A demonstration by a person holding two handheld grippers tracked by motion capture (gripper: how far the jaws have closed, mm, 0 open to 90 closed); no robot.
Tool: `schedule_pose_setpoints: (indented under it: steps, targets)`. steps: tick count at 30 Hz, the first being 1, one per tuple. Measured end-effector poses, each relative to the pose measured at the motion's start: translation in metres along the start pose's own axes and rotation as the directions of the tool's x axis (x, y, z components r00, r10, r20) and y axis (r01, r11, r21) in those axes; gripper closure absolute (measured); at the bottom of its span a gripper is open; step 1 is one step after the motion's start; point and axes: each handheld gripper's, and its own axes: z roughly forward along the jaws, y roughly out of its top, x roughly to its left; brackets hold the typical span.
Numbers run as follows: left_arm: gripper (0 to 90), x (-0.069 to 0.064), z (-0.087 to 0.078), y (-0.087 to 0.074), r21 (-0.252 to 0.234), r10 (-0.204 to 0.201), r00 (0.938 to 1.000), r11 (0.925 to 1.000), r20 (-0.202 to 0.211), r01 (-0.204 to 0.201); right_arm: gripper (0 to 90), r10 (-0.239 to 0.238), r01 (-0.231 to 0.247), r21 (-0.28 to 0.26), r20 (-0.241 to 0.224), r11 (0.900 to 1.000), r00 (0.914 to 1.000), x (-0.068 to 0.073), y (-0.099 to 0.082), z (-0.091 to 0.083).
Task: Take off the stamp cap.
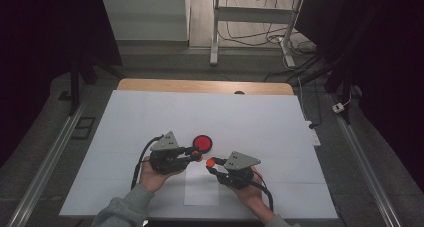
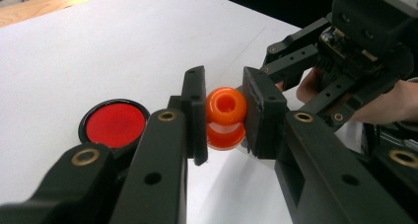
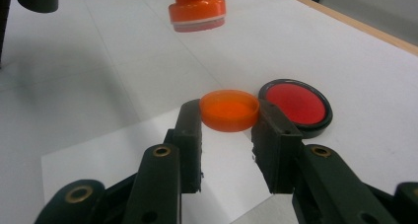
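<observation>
On the white bench (image 1: 150,117), the left gripper (image 1: 196,154) lies just left of centre with its fingers (image 2: 194,115) closed on an orange stamp (image 2: 226,116); in the left gripper view the pads press the stamp's knobbed handle from both sides, the handle's hollowed top facing the camera and the wider base behind it. The right gripper (image 1: 212,165) sits at about four o'clock from the left one, near it but apart, and its fingers (image 3: 190,130) are clamped on a shallow orange cap (image 3: 229,109), one pad against each side of the rim, the cap's open side turned upward in the right gripper view. In the high view the cap (image 1: 210,162) shows as a small orange spot at the right gripper's tip, and the stamp (image 1: 198,156) lies just at its ten o'clock, the two close together without touching. In the right gripper view the stamp's base (image 3: 196,9) hangs at twelve o'clock above the cap, clear of the bench. A round red ink pad in a black case (image 1: 202,143) lies flat on the bench at twelve o'clock from the stamp, just beside the left gripper's tip; it is at nine o'clock from the stamp in the left gripper view (image 2: 114,124) and at three o'clock from the cap in the right gripper view (image 3: 296,105). A paler white sheet (image 1: 201,189) lies under the two hands.
</observation>
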Motion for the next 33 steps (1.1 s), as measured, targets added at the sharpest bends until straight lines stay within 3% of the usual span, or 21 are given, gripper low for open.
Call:
schedule_pose_setpoints:
  steps: [14, 33]
  targets:
    - [72.3, 0.001, -0.002, -0.001, 0.009, 0.011, 0.9999, 0.9999, -0.011, -0.011, 64.5, 0.013, -0.013, 0.001, 0.029, 0.9999, 0.9995, -0.007, -0.005, -0.011]
    - [72.3, 0.003, -0.002, -0.002, 0.019, 0.012, 0.9999, 0.9998, -0.006, -0.011, 64.4, 0.087, -0.086, -0.015, 0.121, 0.9962, 0.9889, -0.03, -0.027, -0.058]
